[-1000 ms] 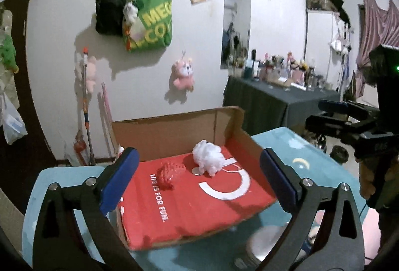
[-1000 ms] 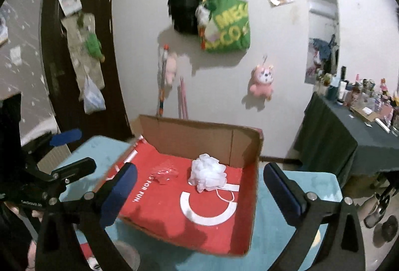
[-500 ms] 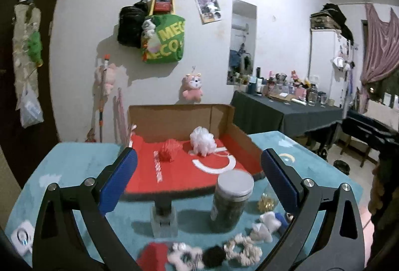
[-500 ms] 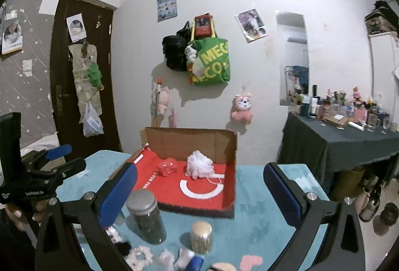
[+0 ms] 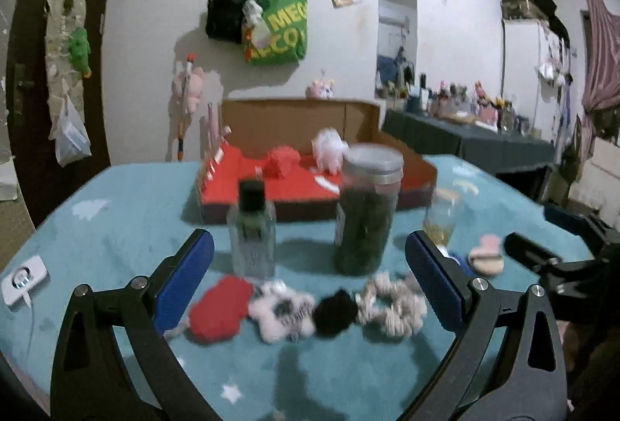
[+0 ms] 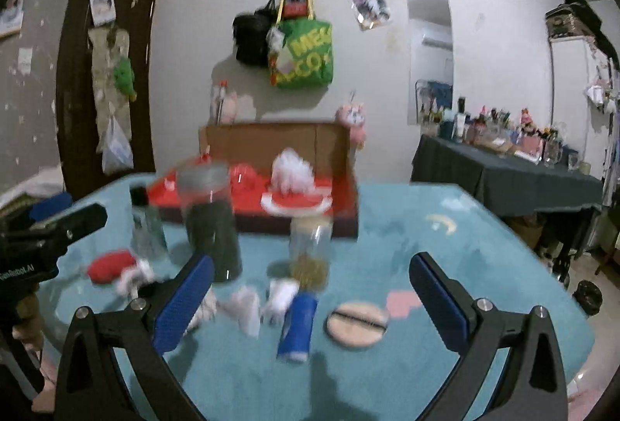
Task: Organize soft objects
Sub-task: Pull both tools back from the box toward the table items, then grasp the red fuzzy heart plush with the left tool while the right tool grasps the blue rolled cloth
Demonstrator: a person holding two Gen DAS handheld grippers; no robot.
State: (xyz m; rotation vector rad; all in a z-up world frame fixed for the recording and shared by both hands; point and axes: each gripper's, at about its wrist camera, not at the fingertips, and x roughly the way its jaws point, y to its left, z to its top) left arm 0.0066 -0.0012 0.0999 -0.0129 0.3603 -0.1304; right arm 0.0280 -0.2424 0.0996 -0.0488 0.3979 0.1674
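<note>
Teal cloth [image 5: 116, 227]: covered the table.
Left gripper [image 5: 310, 283]: spread wide, empty.
Right gripper [image 6: 312, 299]: spread wide, empty (picture blurred).
Scrunchies [image 5: 391, 302]: row between the left fingers, at 6 o'clock from the jar [image 5: 368, 211].
Box [image 5: 294, 118]: at 12 o'clock, holding a white puff [image 5: 329, 149].

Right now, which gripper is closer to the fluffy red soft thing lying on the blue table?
Left. The left gripper hangs just above the fluffy red soft thing, which lies by its left finger. The right gripper is farther off, with that thing well to its left.
</note>
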